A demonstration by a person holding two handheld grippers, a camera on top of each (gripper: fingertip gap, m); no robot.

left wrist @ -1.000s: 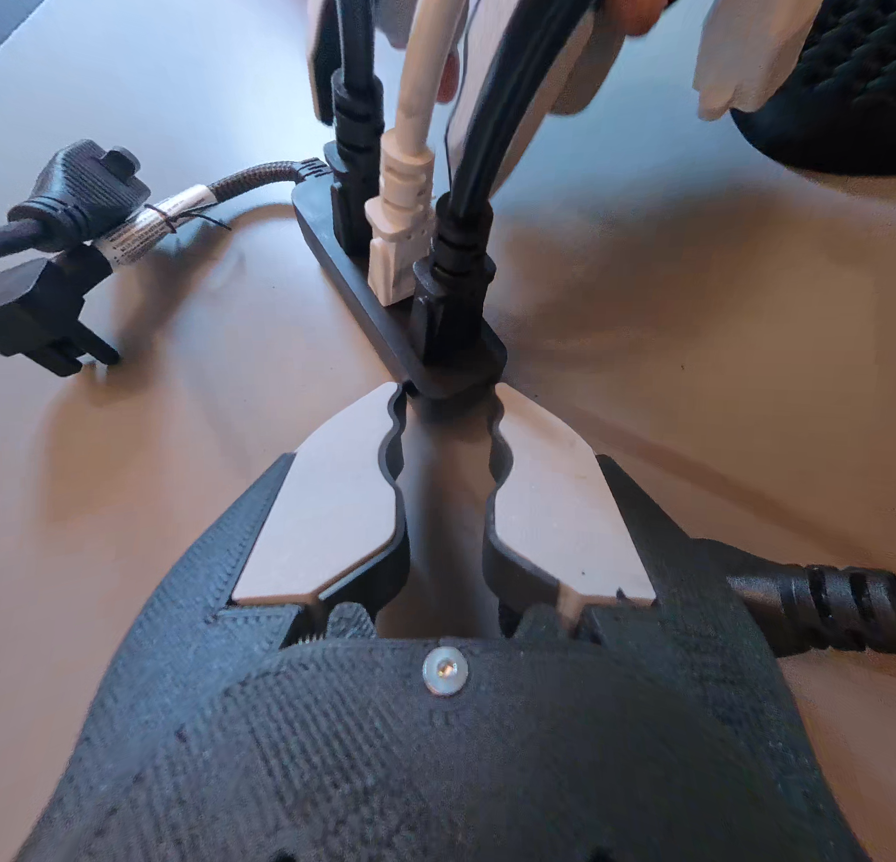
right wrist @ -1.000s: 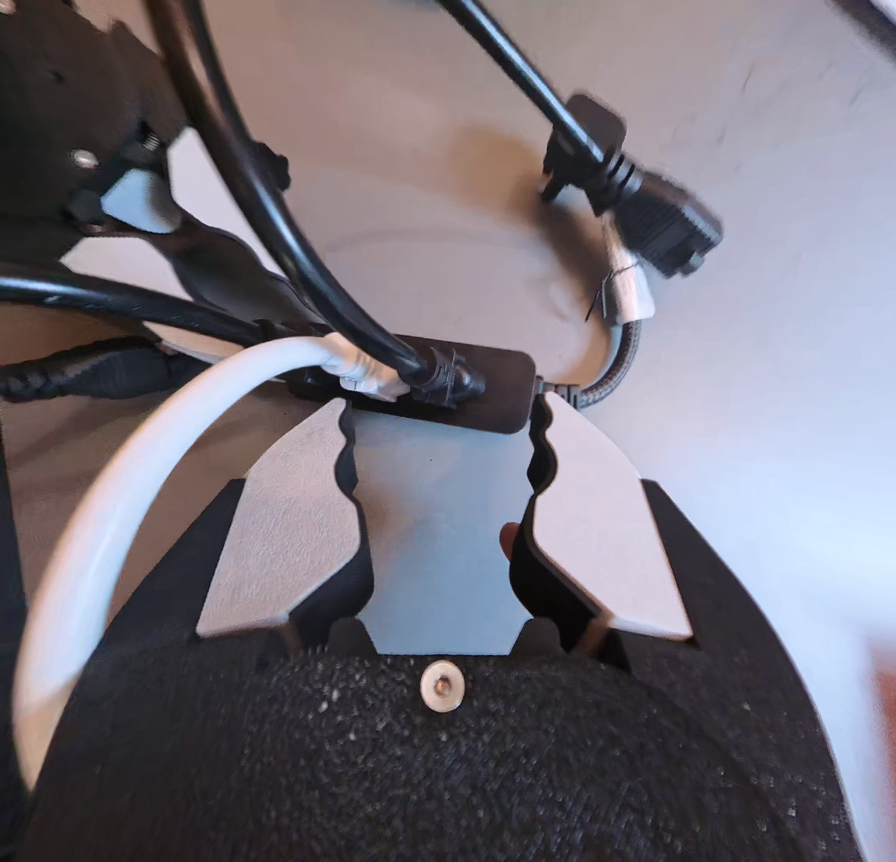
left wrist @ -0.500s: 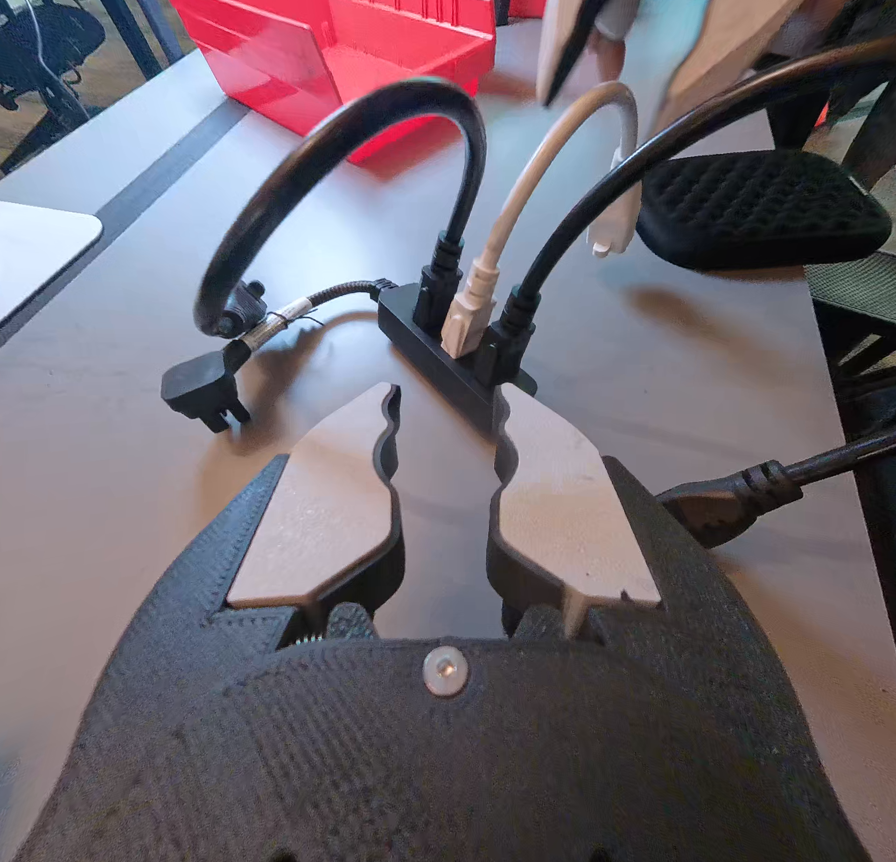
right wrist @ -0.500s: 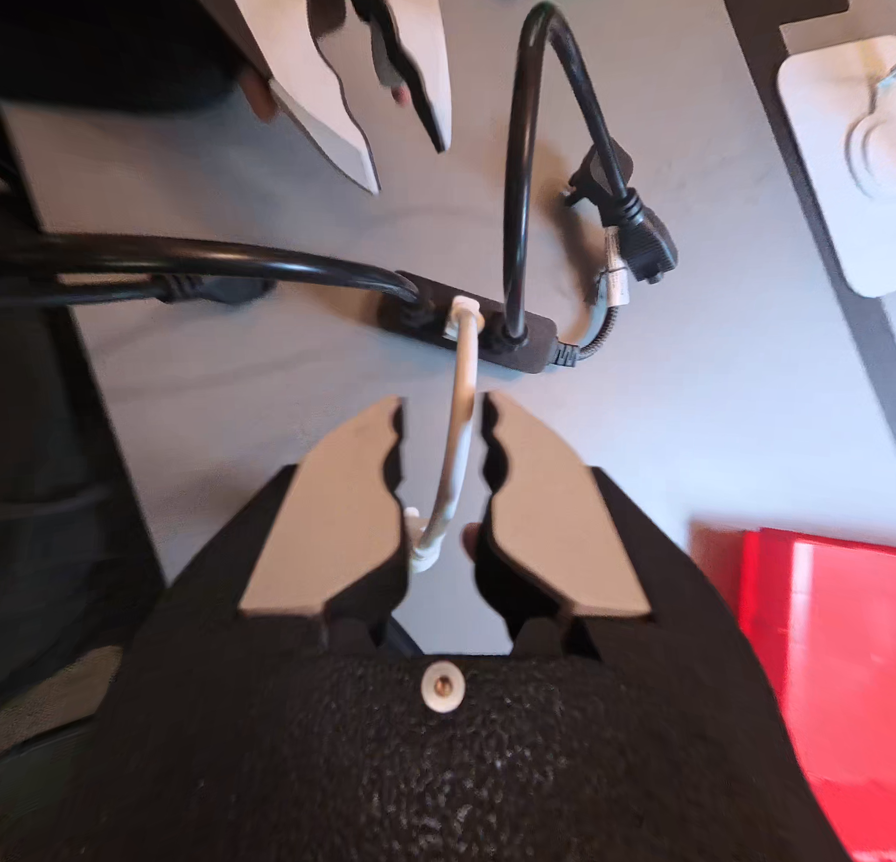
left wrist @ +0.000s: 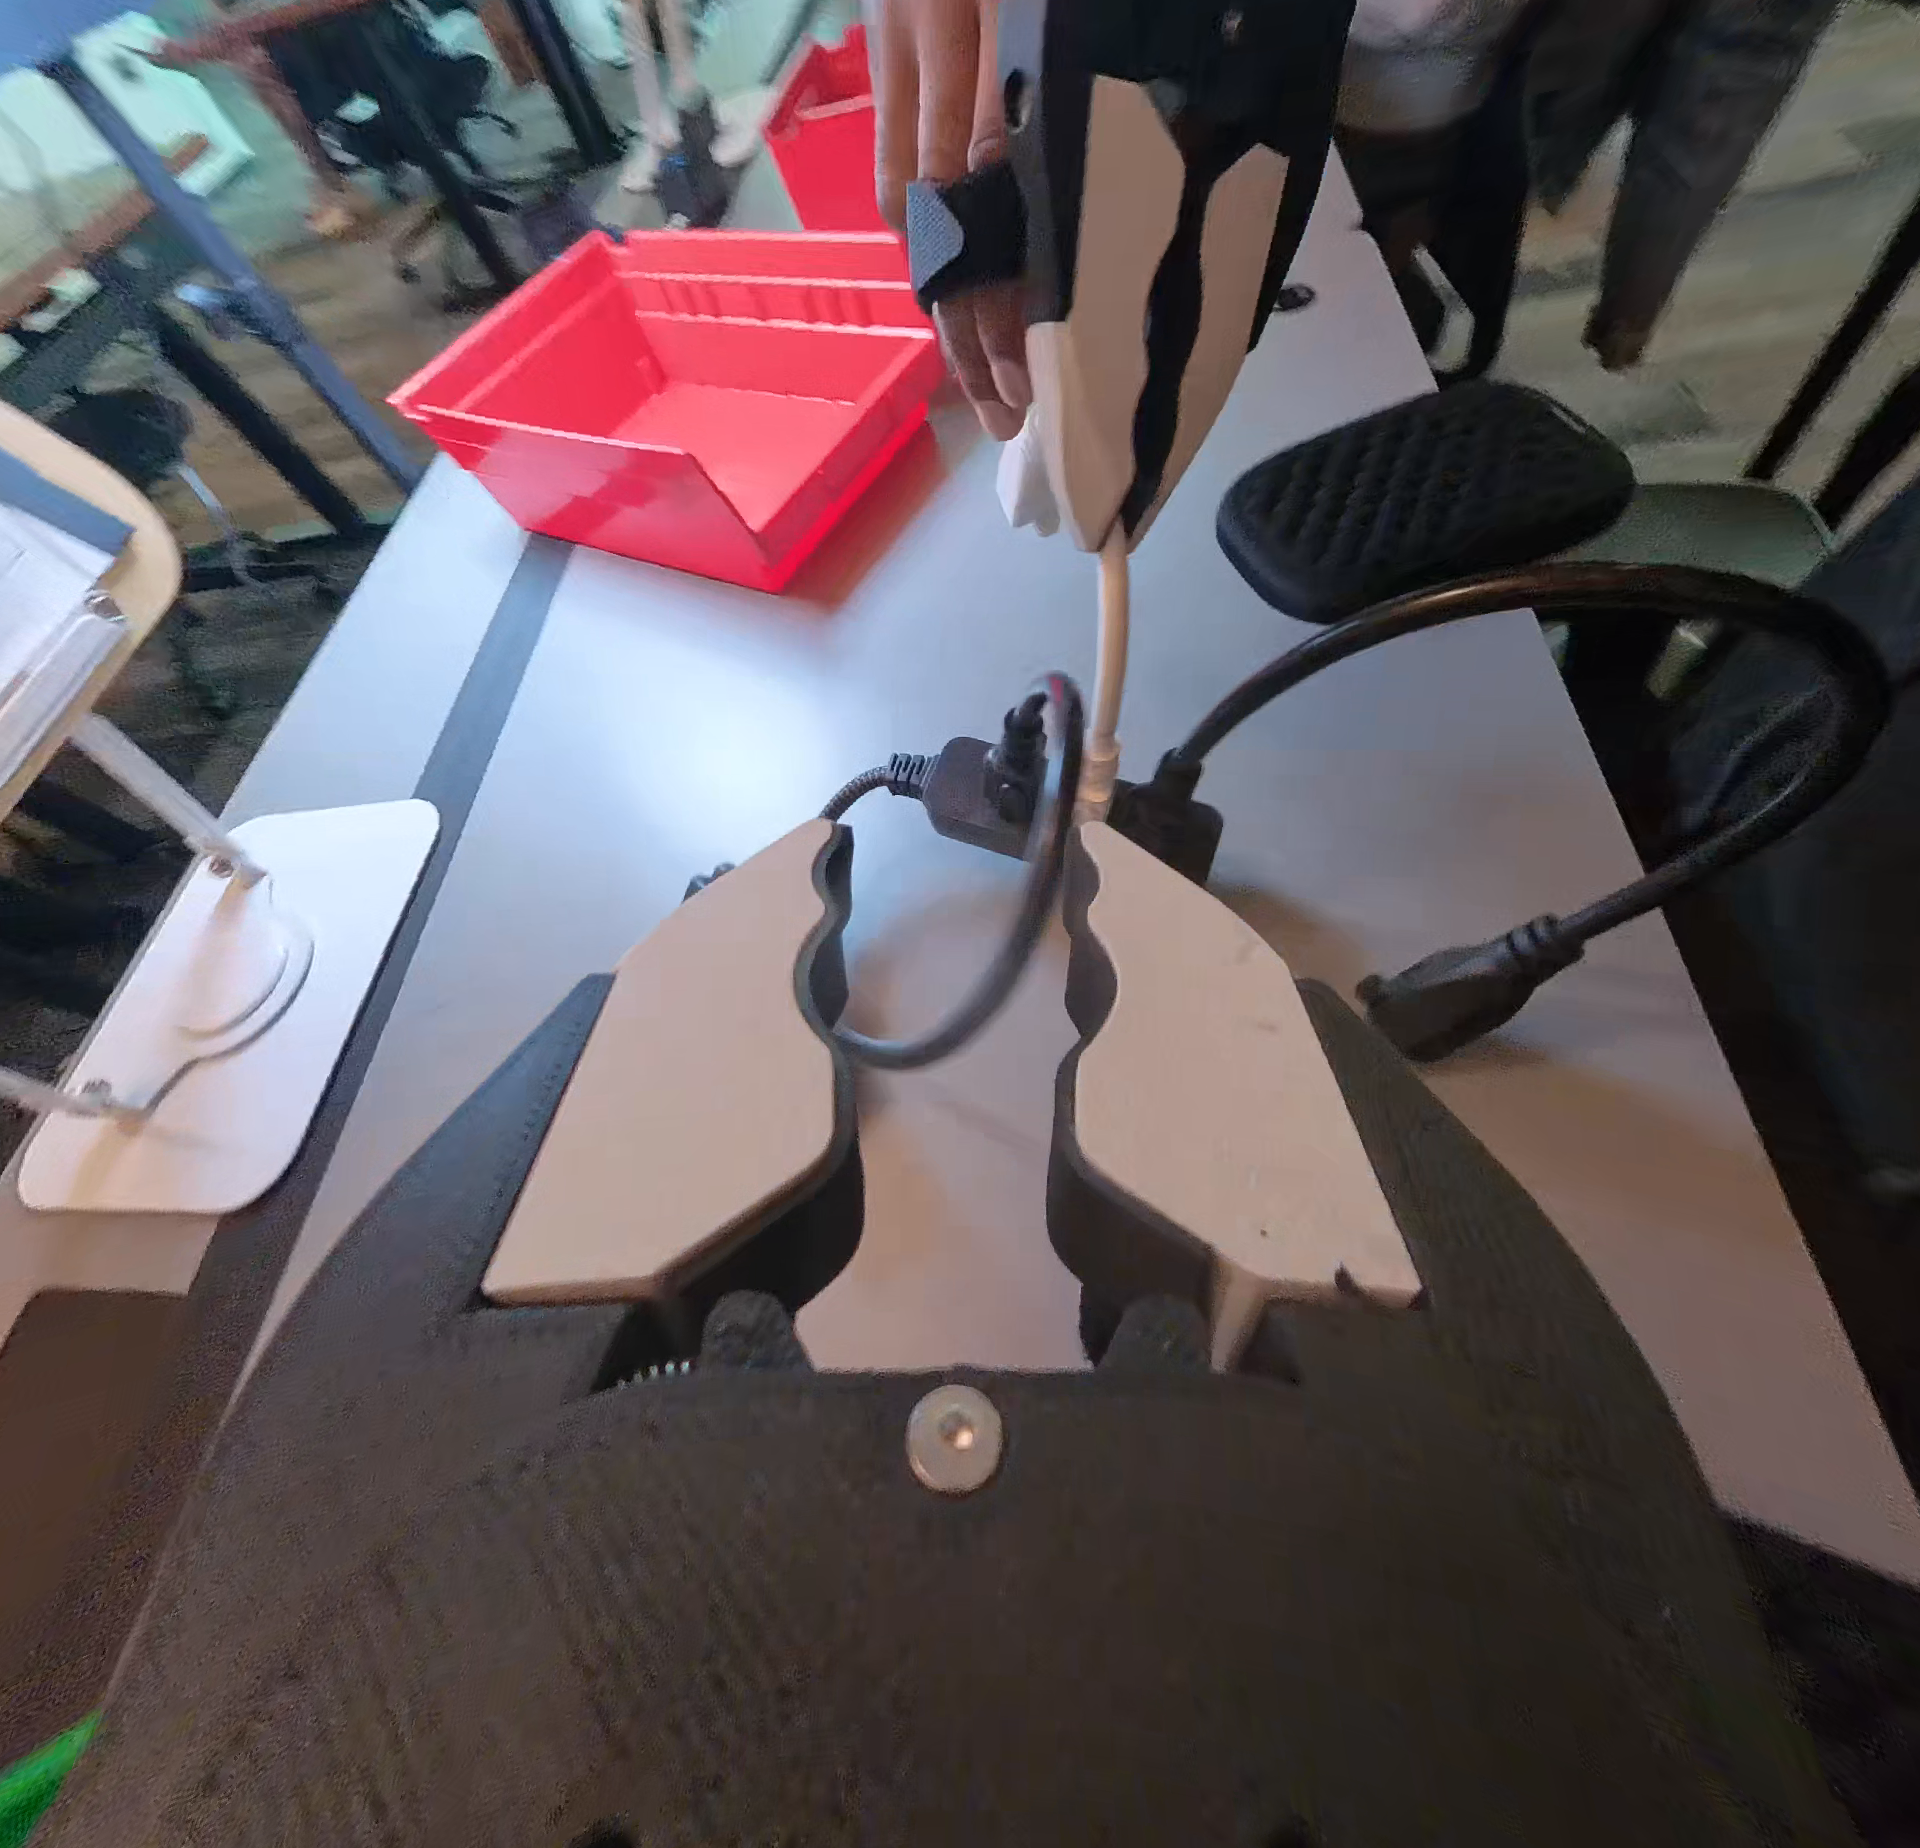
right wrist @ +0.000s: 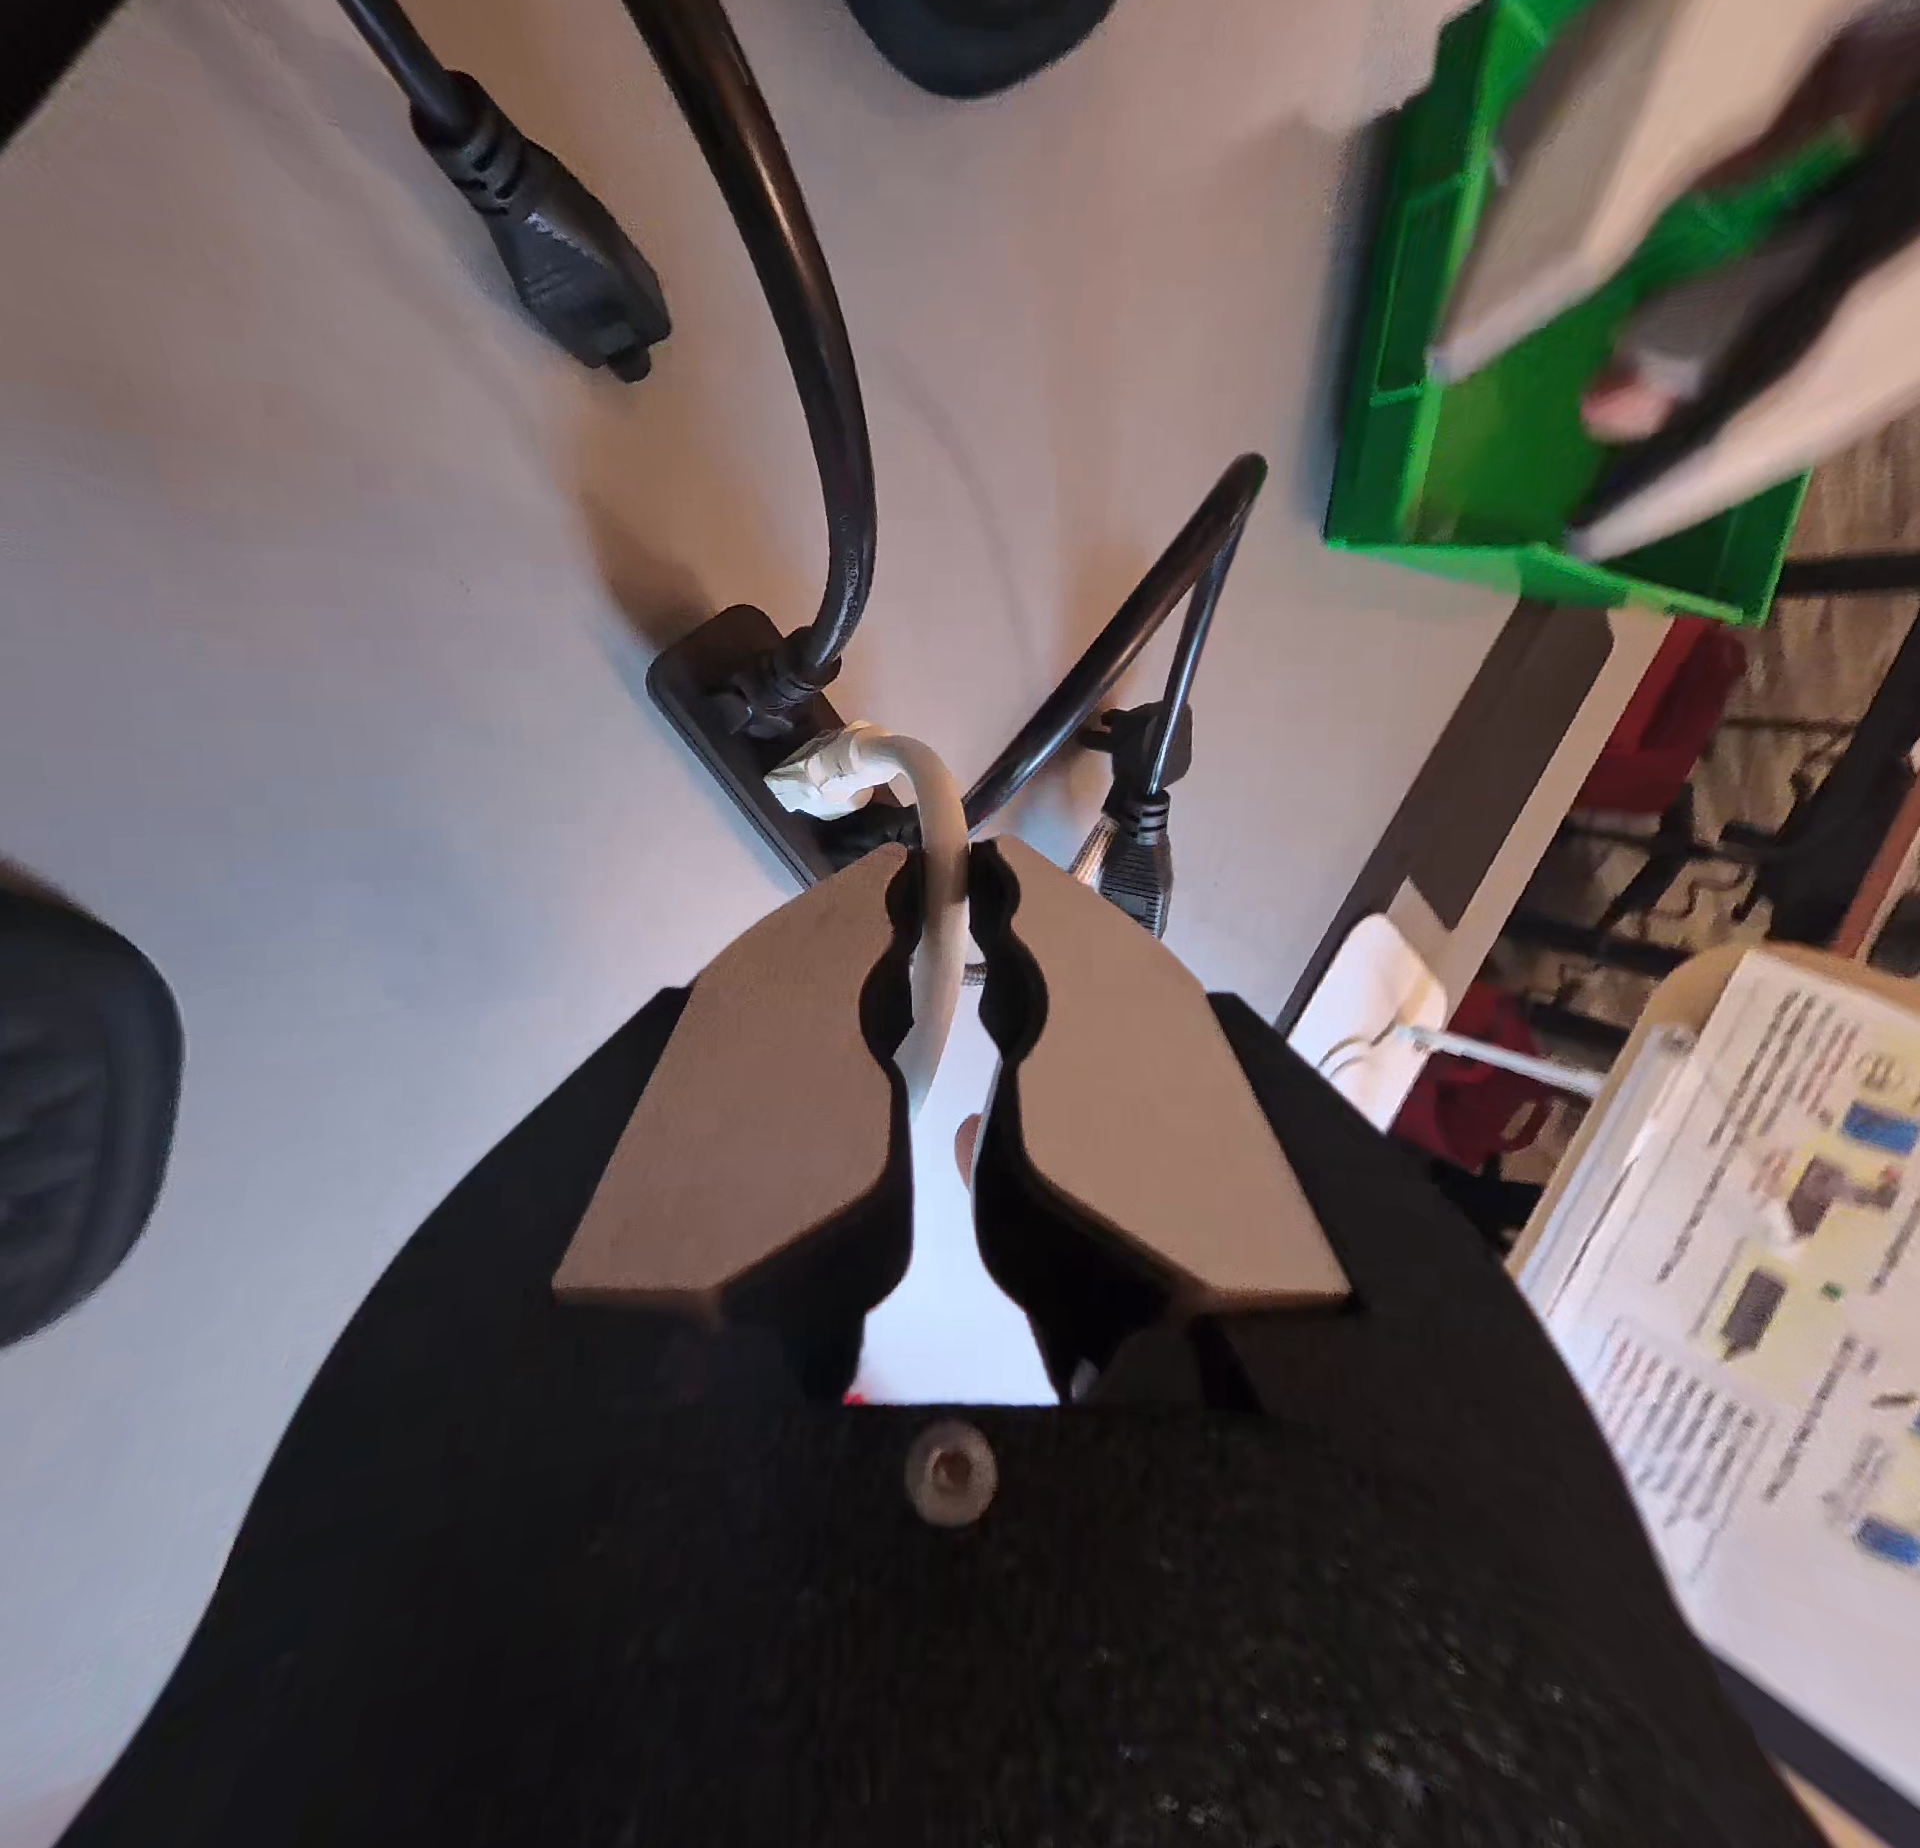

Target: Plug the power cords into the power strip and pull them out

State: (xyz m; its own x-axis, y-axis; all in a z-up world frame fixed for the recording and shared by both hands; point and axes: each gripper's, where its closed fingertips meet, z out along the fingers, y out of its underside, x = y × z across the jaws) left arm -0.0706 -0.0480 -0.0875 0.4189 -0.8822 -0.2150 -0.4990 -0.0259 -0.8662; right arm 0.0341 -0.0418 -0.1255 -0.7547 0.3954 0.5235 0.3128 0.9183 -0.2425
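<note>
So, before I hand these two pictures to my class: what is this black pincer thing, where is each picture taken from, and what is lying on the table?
Each picture comes from a camera on a hand-held two-finger tool, looking along its fingers. No robot: a person's hand holds the right tool, seen from the left one. The left tool is open and empty. The right tool pinches the white cord, whose plug sits in the black power strip on the table, between two plugged-in black cords. A red bin and a green bin stand nearby.
</note>
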